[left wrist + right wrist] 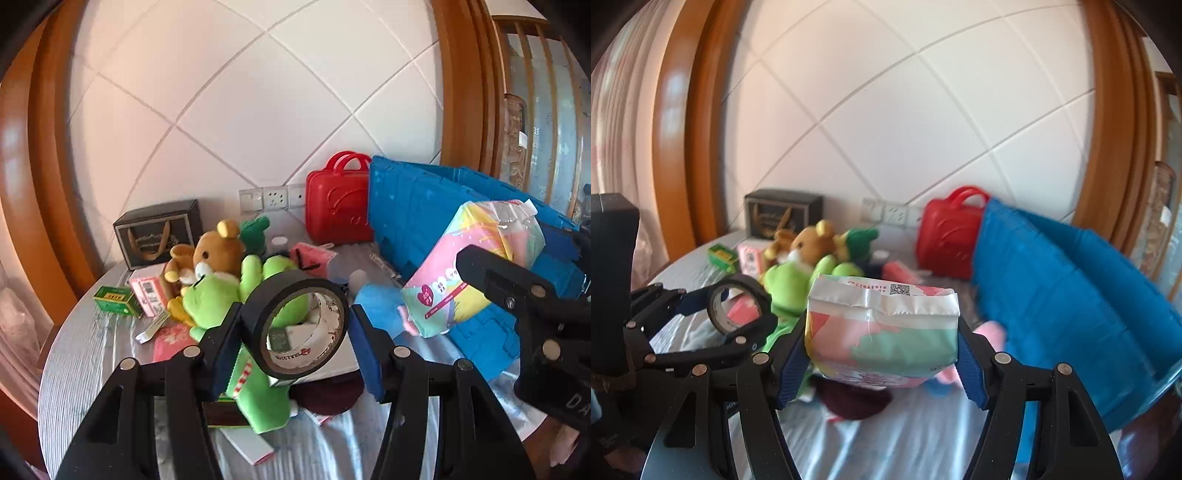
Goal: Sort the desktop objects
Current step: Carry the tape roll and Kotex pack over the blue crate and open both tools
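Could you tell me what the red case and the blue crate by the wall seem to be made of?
The red case looks like glossy moulded plastic: shiny highlights, embossed curves and one-piece handles. The blue crate looks like rigid plastic with a duller finish, its wall showing moulded rectangular ribbing. Neither is certain from sight alone.

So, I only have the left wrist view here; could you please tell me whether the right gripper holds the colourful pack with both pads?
Observer: Yes. In the right wrist view, both blue pads of the right gripper press on the sides of the colourful pack.
Operator: Thank you. Which end of it faces that camera?
Observer: The crimped white end, which has a QR code printed on it.
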Available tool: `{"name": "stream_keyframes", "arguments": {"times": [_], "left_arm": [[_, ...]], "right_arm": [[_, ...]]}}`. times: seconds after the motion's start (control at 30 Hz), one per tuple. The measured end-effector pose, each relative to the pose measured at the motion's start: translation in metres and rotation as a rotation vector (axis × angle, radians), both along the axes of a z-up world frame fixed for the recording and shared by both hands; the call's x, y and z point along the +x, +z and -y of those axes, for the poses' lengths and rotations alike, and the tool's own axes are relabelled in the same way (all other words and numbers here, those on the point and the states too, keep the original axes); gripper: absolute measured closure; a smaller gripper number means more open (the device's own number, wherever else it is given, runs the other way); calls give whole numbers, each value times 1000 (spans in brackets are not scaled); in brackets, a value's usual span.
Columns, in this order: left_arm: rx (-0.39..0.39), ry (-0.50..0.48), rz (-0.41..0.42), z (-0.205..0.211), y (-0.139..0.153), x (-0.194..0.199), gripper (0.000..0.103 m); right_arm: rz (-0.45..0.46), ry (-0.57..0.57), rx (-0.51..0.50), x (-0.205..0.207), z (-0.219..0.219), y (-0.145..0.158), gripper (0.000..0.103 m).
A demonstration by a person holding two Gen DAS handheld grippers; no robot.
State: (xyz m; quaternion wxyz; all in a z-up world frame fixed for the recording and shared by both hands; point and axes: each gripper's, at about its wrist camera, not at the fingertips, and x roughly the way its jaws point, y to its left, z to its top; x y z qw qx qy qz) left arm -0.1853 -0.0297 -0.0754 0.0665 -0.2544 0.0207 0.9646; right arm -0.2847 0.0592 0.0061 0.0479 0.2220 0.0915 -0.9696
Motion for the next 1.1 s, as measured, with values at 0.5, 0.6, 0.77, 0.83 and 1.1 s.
{"name": "stream_keyframes", "arguments": {"times": [0.5,0.6,0.77,0.83,1.1], "left_arm": [[39,-165,-111,-290,80,-41,48],[3,-189,-91,-337,81,-43,48],[-22,-219,-35,-392,75,-49,48],[-31,-225,-16,-403,72,-53,48],[-45,-232,54,-424,61,-61,48]], "right_arm": [[-187,-191,5,-4,-282,83,34],[-179,-243,11,-5,-331,84,34],[-140,-303,5,-10,-389,74,34],[-126,-316,9,-13,-402,69,34],[-57,-365,22,-25,-439,47,34]]}}
